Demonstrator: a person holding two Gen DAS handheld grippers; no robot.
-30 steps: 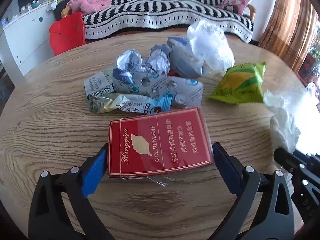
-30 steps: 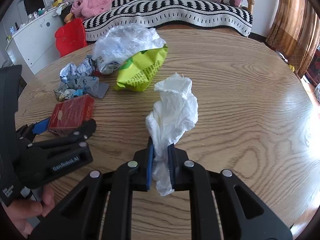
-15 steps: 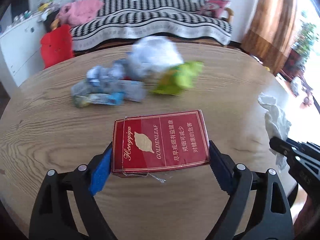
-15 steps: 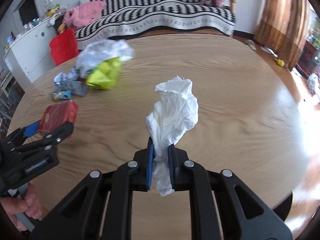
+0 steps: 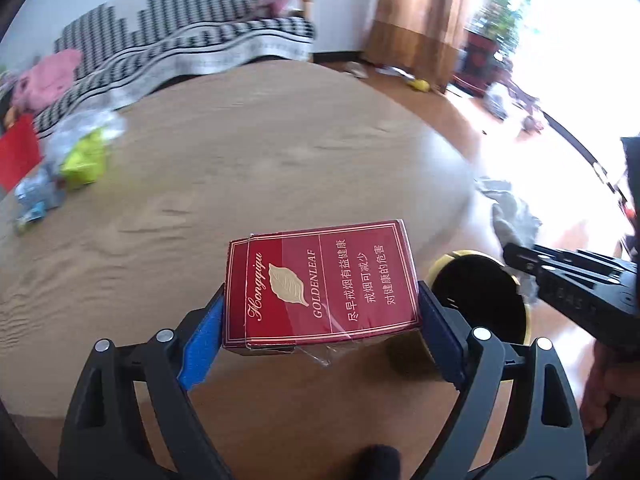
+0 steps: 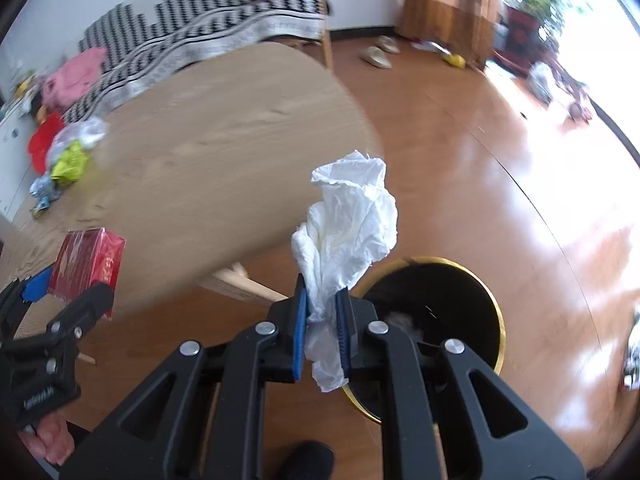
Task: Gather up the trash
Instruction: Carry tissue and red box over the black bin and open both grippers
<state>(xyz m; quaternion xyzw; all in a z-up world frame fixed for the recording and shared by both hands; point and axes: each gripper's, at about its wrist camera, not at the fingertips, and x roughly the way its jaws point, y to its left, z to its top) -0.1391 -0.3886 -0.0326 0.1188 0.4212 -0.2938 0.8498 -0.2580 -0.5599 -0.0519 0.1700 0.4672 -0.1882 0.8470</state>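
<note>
My left fingers [image 5: 320,320], pinching the red cardboard cigarette pack [image 5: 320,284], and right fingers [image 6: 322,320], pinching the crumpled white tissue [image 6: 348,216], have swung off the worktop [image 6: 224,152] toward the near-right black gold-rimmed bin [image 6: 452,304], ready to drop.

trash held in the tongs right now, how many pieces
2. A red cigarette pack is clamped in the left tongs over the table edge; a crumpled white tissue is pinched in the right tongs above the black bin.
</note>
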